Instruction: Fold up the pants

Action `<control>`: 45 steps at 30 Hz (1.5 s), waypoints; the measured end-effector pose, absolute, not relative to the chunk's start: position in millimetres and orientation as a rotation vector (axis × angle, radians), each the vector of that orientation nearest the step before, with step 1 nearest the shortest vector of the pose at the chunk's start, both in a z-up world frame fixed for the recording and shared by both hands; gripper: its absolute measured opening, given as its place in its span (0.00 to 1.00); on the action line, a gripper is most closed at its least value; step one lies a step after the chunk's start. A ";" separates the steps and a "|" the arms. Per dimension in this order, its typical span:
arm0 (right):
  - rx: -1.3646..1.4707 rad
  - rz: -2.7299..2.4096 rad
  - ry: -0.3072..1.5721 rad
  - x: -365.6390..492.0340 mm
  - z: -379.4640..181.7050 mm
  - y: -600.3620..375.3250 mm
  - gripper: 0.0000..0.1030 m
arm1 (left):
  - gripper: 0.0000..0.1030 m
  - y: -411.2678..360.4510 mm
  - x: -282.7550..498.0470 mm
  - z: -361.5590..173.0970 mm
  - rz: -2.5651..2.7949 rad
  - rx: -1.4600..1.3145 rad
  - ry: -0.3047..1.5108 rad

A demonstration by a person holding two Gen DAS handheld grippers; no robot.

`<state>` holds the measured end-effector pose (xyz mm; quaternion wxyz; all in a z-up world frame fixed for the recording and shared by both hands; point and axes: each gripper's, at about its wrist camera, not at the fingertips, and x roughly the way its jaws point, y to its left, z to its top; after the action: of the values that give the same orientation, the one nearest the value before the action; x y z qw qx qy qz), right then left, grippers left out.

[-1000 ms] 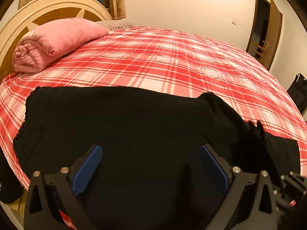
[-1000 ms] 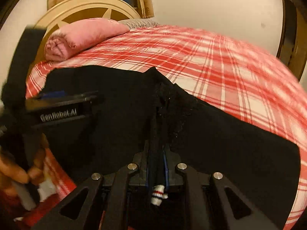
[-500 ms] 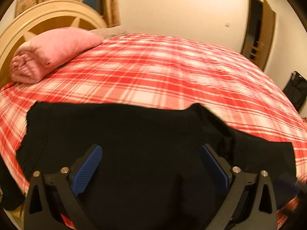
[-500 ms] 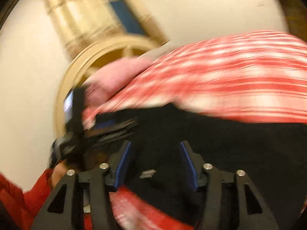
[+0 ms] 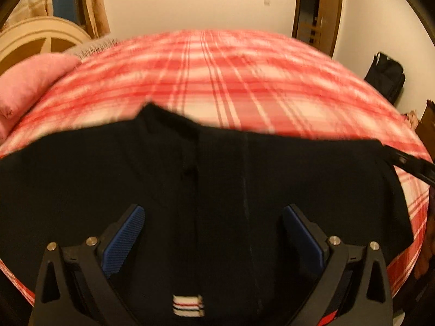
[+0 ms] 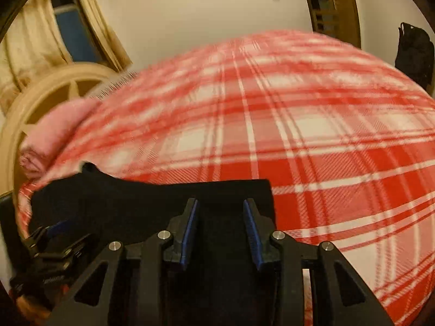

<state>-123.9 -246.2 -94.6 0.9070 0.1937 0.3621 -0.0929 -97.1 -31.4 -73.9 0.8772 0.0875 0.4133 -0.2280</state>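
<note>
Black pants [image 5: 217, 190] flat; both tongs [image 5: 213, 233] [image 6: 221, 228] agape

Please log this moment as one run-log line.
task: fold pants | left gripper: open over black fabric pants | right gripper: open at pants edge | red plaid bedspread underneath

A home bedroom. A bed [image 5: 244, 81] spread with a red-and-white plaid cover fills both views, with a cream arched headboard [image 6: 40, 95] at its head end and a rolled pink blanket [image 5: 24, 81] beside it. Beige curtains [image 6: 24, 40] frame a window, a wooden door [image 5: 329, 13] stands open in the plain pale wall, and a black bag [image 5: 386, 78] sits near the wall.
</note>
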 end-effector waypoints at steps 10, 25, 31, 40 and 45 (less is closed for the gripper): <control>0.281 -0.264 0.682 -133.3 -92.9 -233.2 0.35 | 1.00 -27.9 -108.2 -77.0 -0.492 0.185 0.828; 0.226 0.046 0.685 -122.2 -95.6 -118.7 0.36 | 1.00 189.6 -74.0 -41.0 -0.030 -0.174 0.701; 0.187 0.057 0.679 -126.6 -94.2 -109.4 0.41 | 1.00 263.3 -74.2 -69.9 0.216 -0.313 0.744; 0.274 0.049 0.691 -129.8 -92.9 -117.9 0.41 | 1.00 281.3 -58.4 -122.3 0.181 -0.606 0.896; 0.293 0.051 0.692 -131.1 -97.0 -119.2 0.41 | 1.00 284.7 -61.5 -122.0 0.183 -0.667 0.857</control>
<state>-131.1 -119.2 -97.0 0.9299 0.1429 0.3379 0.0247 -61.5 284.7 -122.0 0.8522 -0.3171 0.4070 0.0870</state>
